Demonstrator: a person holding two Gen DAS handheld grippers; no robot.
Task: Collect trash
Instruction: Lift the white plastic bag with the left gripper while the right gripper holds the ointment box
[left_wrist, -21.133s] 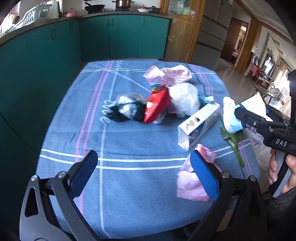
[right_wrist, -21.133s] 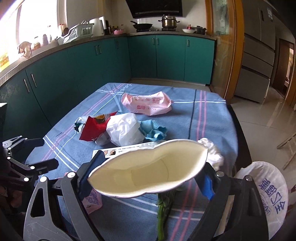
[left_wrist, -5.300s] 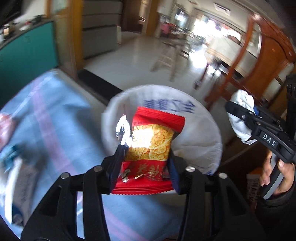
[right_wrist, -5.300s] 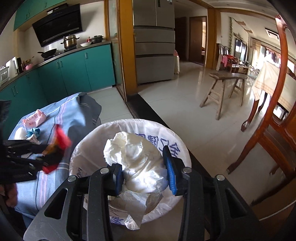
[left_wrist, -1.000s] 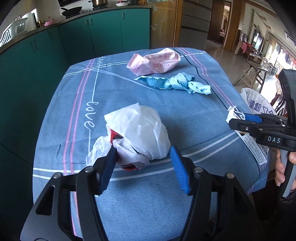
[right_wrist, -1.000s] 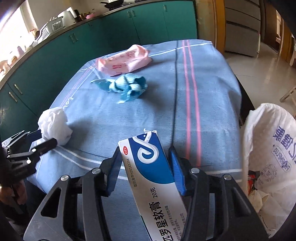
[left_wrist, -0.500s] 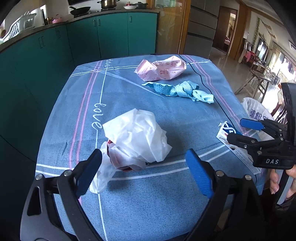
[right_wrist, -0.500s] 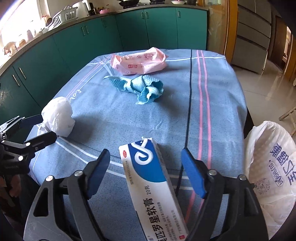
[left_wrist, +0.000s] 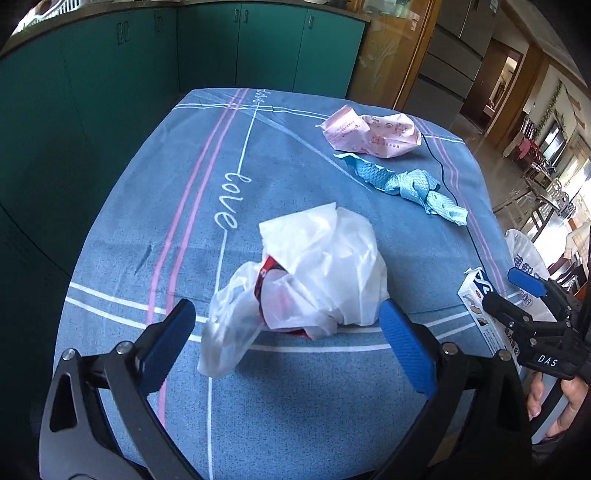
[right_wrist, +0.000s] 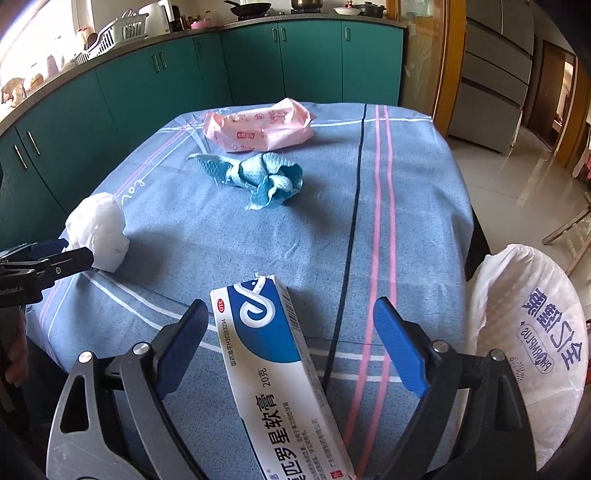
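A crumpled white plastic bag (left_wrist: 317, 273) with something red inside lies on the blue tablecloth (left_wrist: 184, 221), between the wide-apart fingers of my left gripper (left_wrist: 284, 325). Its jaws are opening and the pads stand clear of the bag. A white and blue ointment box (right_wrist: 273, 350) lies on the cloth between the fingers of my right gripper (right_wrist: 290, 314). Those jaws are opening too, with neither pad pressing on the box. In the right wrist view the white bag (right_wrist: 99, 230) shows at far left, beside the left gripper (right_wrist: 55, 254).
A pink packet (right_wrist: 258, 127) and a crumpled blue cloth (right_wrist: 258, 175) lie further back on the table. A white lined trash bag (right_wrist: 528, 332) stands on the floor off the table's right edge. Green cabinets (right_wrist: 147, 85) run behind and along the left.
Both grippers have opened wide. The left one has let go of the white plastic bag and the right one of the ointment box; both things now rest on the cloth.
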